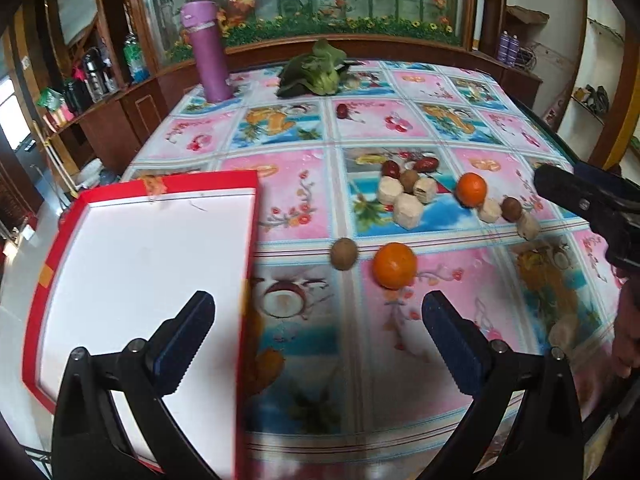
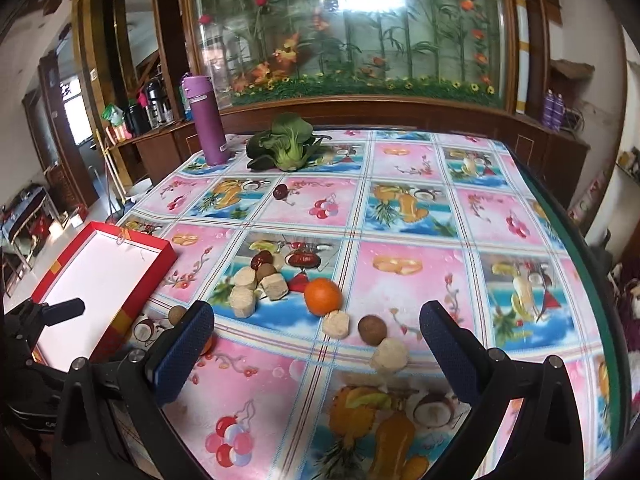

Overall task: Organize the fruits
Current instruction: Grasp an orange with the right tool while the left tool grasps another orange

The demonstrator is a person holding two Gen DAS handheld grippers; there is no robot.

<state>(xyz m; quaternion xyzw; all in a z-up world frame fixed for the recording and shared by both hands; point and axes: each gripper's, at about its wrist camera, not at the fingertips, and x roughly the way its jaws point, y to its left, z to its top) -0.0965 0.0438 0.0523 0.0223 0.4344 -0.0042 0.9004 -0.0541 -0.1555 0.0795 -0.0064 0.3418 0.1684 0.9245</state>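
Observation:
A red box with a white inside (image 1: 132, 272) (image 2: 100, 276) lies at the table's left edge. My left gripper (image 1: 318, 340) is open and empty, above the box's right wall, with an orange (image 1: 395, 265) and a brown round fruit (image 1: 344, 253) just ahead. A second orange (image 1: 472, 189) (image 2: 323, 296), red dates (image 1: 426, 164) (image 2: 262, 259), pale cut chunks (image 1: 408, 210) (image 2: 242, 306) and brown fruits (image 2: 372, 330) lie mid-table. My right gripper (image 2: 318, 338) is open and empty, hovering before the pale chunk (image 2: 390, 355). Its black body (image 1: 592, 200) shows in the left wrist view.
A purple bottle (image 1: 208, 52) (image 2: 208, 120) and a green leafy vegetable (image 1: 316, 70) (image 2: 286, 142) stand at the table's far side, with a lone red date (image 2: 281, 191) nearer. The patterned tablecloth (image 2: 400, 220) covers the table. A wooden cabinet with a plant display runs behind.

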